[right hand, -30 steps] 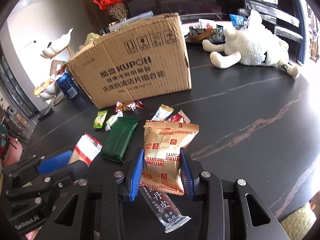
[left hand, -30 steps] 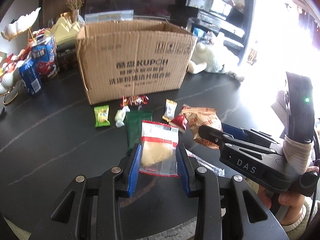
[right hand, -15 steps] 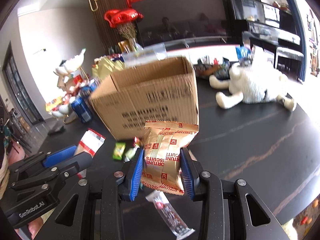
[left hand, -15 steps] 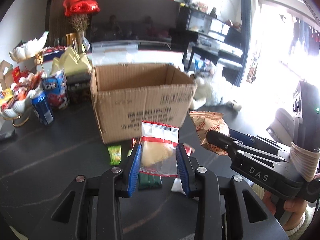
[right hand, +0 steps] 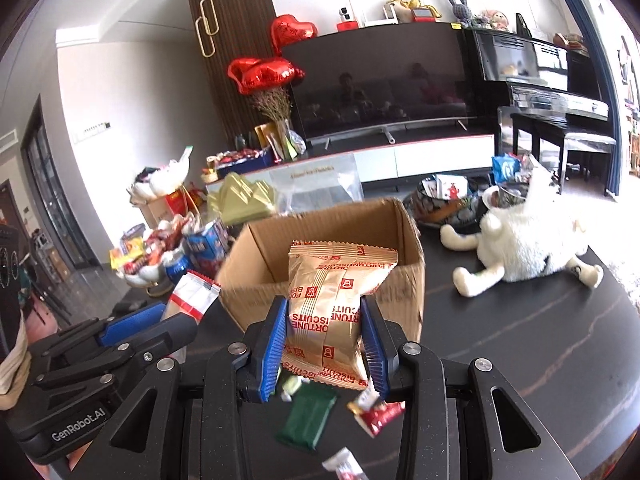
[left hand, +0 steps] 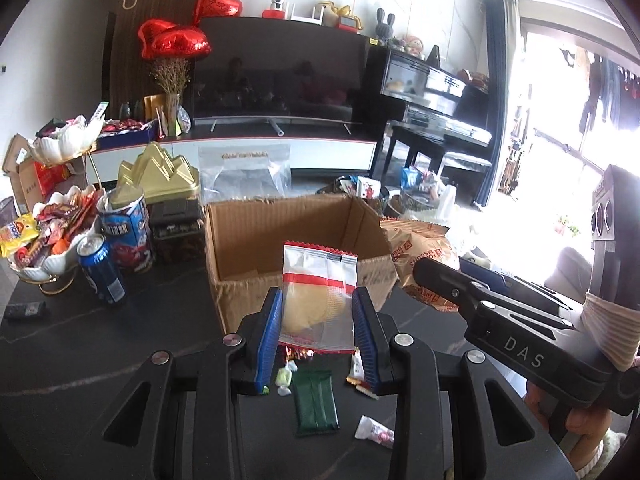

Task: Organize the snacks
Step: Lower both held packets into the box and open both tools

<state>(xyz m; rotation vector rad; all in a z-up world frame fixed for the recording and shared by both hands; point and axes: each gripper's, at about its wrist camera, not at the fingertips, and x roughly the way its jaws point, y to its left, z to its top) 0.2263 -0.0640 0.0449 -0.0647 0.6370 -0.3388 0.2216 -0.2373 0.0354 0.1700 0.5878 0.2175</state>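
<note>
Readable text: the gold packet in the centre of the right wrist view carries red print, upside down, reading "FORTUNE BISCUITS". The neighbouring gripper body at lower left of that view is marked "GenRobot.AI"; the one at right of the left wrist view reads "DAS". Printing on the cardboard box front is too blurred to read.

Left gripper: jaws partly closed, blue pads clamped on both side edges of a clear packet with a red band and a pale yellow snack inside. Packet stands upright, lifted off the table, in front of the open box at frame centre.

Right gripper: jaws partly closed, clamped on the gold packet, held upright in front of the box opening.

Low in the left wrist view, on the dark table: a green packet, a small pale candy, a white-and-red wrapper. Blue can at left. White plush toy at right of the right wrist view.
</note>
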